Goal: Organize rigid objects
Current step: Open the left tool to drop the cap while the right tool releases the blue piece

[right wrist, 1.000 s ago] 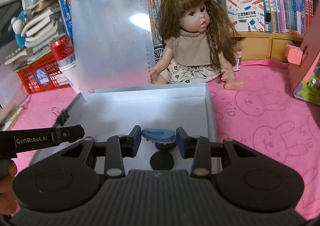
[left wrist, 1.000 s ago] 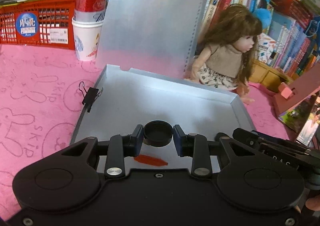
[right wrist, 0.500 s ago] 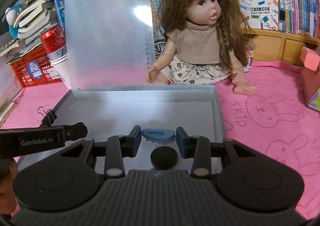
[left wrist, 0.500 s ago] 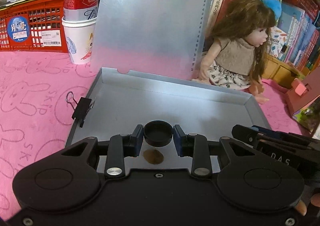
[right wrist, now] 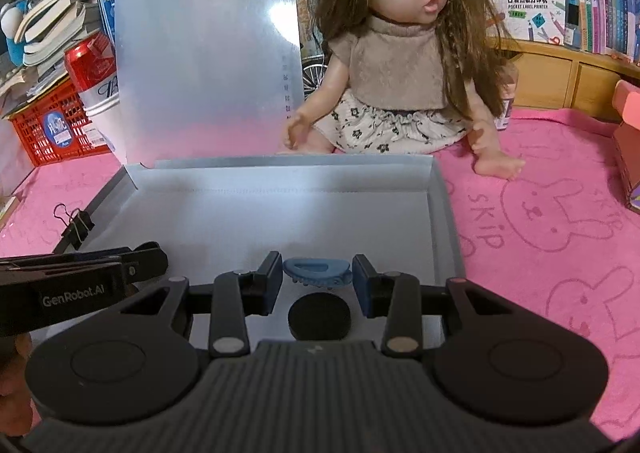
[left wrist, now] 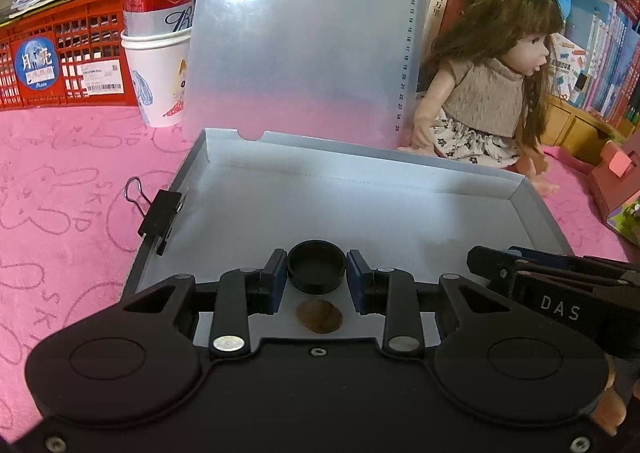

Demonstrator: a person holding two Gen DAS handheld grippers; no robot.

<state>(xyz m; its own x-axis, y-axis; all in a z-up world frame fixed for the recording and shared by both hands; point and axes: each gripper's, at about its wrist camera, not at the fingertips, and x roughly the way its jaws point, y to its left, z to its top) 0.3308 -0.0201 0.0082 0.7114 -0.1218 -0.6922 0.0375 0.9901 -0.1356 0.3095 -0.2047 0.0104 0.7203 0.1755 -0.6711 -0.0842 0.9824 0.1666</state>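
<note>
Grippers hang side by side over the near end of the open grey box (left wrist: 360,213). Left gripper (left wrist: 316,273) has its jaws partly closed on a black round cap (left wrist: 316,267), above a brown disc (left wrist: 319,315) on the box floor. Right gripper (right wrist: 317,279) pinches a blue hair clip (right wrist: 316,272) between narrowly set jaws, above a black disc (right wrist: 319,316). Behind the box sits a doll (right wrist: 396,61); a binder clip (left wrist: 158,213) grips the box's left wall.

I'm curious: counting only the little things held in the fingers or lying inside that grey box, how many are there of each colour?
Black: 2 (held cap, lying black disc)
Blue: 1 (held hair clip)
Brown: 1 (lying brown disc)
Total: 4
</note>
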